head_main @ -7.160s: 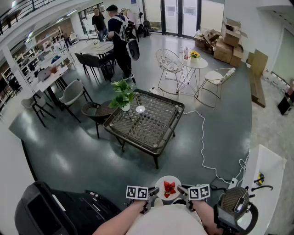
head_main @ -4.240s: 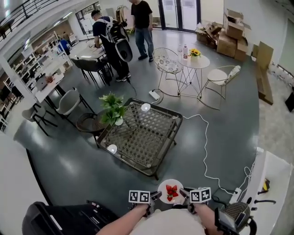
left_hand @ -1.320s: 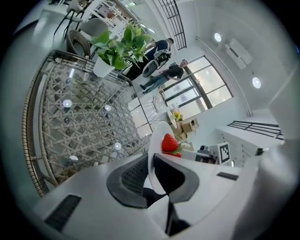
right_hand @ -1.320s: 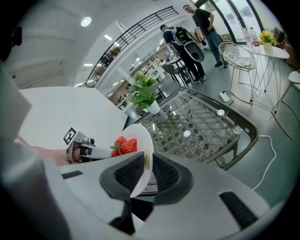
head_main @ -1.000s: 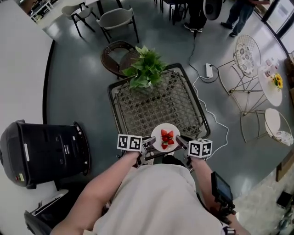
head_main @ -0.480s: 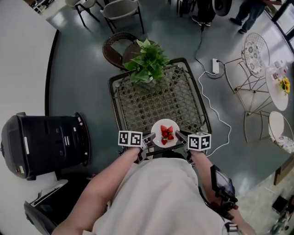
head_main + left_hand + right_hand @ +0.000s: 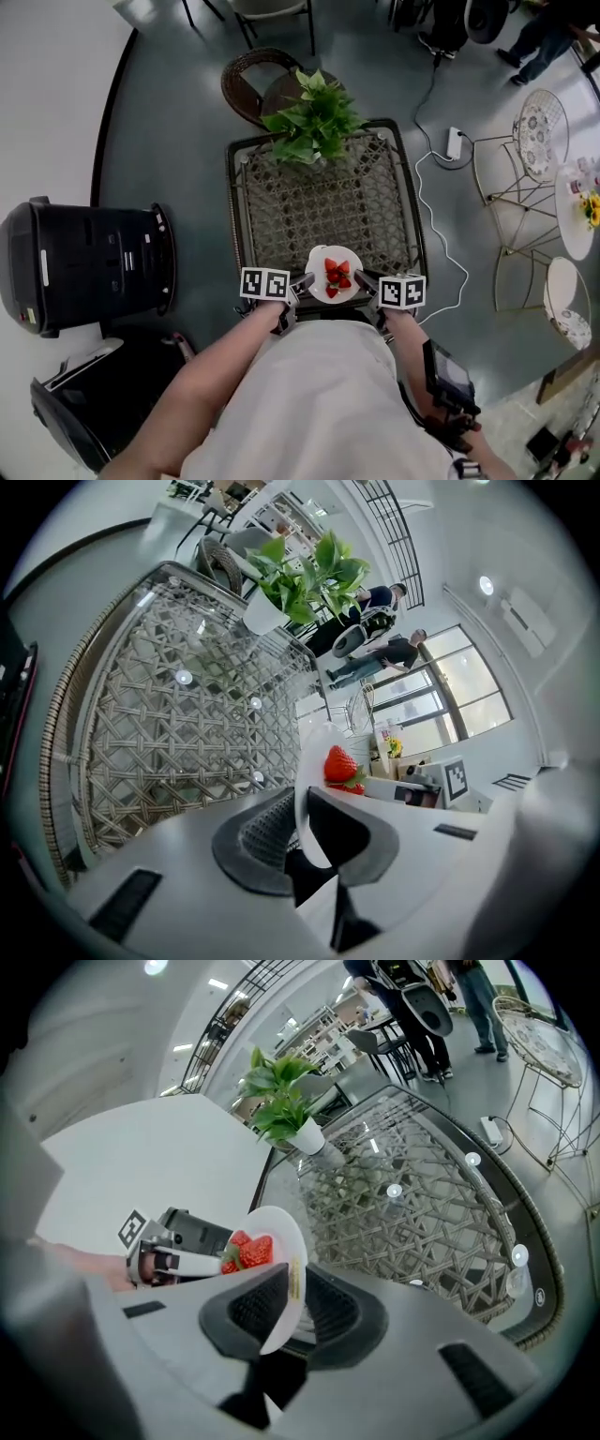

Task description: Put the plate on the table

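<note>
Plate [image 7: 334, 274] with strawberries [image 7: 336, 275] held from both sides, over the near edge of the woven table [image 7: 272, 211]. Left claw [image 7: 302, 284] pinches the plate's left rim, right claw [image 7: 364, 281] pinches the right rim. Head view shows only the marker cubes and claw tips meeting the plate. The two gripper views show the actual grip: in each, the thin white rim sits between the two dark ribbed jaws, jaws narrow and closed on it. Contact between plate and table: cannot tell from any view.

Potted plant [image 7: 314, 117] stands at the far end of the table. The head view hides its white pot under the leaves; both gripper views show it. Gripper views also show light spots reflected on a glass top over the weave. Left gripper view catches two people [image 7: 382, 654] standing far off by the windows. Head view alone shows the black bin [image 7: 89, 267] left of the table and a white cable [image 7: 433, 202] on the floor to the right.
</note>
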`<state>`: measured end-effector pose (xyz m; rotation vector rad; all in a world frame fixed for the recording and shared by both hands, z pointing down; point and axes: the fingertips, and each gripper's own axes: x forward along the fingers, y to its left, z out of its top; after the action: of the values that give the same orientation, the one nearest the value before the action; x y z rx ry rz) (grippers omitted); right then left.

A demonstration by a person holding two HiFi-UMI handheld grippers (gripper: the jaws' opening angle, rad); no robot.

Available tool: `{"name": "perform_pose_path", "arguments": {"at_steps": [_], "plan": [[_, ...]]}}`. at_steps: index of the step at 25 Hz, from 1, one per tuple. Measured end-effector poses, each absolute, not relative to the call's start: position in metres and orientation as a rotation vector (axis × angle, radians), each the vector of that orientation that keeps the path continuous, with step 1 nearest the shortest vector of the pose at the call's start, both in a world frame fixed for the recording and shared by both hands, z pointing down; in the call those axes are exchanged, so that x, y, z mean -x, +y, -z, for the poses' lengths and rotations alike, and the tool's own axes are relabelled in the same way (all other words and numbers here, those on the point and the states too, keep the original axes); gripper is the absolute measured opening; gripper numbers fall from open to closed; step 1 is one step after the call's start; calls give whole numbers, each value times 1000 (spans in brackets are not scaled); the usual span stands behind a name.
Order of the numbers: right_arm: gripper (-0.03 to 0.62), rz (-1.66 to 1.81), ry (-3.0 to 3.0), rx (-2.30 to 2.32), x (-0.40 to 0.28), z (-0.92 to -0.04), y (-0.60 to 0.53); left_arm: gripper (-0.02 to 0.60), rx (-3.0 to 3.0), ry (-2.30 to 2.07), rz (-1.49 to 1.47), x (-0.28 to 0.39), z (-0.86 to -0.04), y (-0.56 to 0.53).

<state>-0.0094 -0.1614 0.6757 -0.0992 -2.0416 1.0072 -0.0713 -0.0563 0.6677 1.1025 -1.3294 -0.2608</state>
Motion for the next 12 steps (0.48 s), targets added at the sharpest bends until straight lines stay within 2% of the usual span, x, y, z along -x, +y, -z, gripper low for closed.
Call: {"name": "perform_pose_path", "arguments": {"at_steps": [12], "plan": [[57, -962, -1980, 202, 19, -698, -163, 29, -1015, -1350, 336, 71, -691, -53]]}}
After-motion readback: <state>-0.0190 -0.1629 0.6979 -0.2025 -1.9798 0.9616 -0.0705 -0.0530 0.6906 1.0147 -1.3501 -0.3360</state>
